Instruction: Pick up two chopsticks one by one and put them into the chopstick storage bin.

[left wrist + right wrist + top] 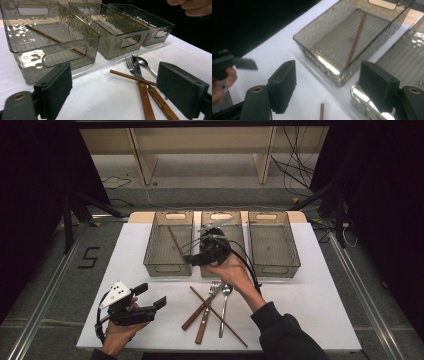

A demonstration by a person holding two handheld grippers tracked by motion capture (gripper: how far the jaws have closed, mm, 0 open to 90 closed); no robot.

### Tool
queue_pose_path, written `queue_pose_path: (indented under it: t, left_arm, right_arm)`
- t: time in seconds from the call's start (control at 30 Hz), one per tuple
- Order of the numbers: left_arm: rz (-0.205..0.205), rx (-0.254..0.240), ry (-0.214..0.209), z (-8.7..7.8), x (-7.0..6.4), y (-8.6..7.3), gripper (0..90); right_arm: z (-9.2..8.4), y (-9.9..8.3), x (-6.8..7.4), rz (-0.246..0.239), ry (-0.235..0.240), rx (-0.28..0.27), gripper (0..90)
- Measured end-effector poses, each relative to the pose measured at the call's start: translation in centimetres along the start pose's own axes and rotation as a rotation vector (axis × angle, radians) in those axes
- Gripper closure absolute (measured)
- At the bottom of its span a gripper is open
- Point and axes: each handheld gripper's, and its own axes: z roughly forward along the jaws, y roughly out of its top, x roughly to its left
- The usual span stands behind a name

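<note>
While three smoky clear bins sit side by side at the table's (pixel 320 290) far edge, the left bin (pixel 168 243) holds one chopstick (pixel 176 243) lying at a slant; nothing shows in the middle bin (pixel 120 30) or the right bin (pixel 274 242). The right gripper (pixel 192 257) hovers wide and empty over the middle bin's near end. The left gripper (pixel 150 296) rests wide apart, empty. A second chopstick (pixel 218 309) lies across the fork (pixel 208 307), knife (pixel 196 314) and spoon (pixel 224 307) just before the bins.

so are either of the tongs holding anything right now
No. The right tongs stand open with nothing between them, near the left bin that has one chopstick inside. The left tongs are open and empty too.
</note>
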Motion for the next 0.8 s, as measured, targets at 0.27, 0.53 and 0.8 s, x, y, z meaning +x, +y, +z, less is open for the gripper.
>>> queue_pose_path:
  t: [0.27,0.53,0.8]
  left_arm:
    - [-0.002,-0.001,0.002,0.1,0.0,0.0,12.9]
    - [0.0,0.002,0.003,0.1,0.0,0.0,12.9]
    - [0.0,0.002,0.004,0.1,0.0,0.0,12.8]
  right_arm:
    - [-1.5,-3.2,-0.1,0.004,0.006,0.02,29.9]
    - [-2.4,-6.2,-0.2,-0.006,0.0,0.064,29.3]
    - [-2.1,-9.2,0.2,-0.025,0.019,0.135,30.5]
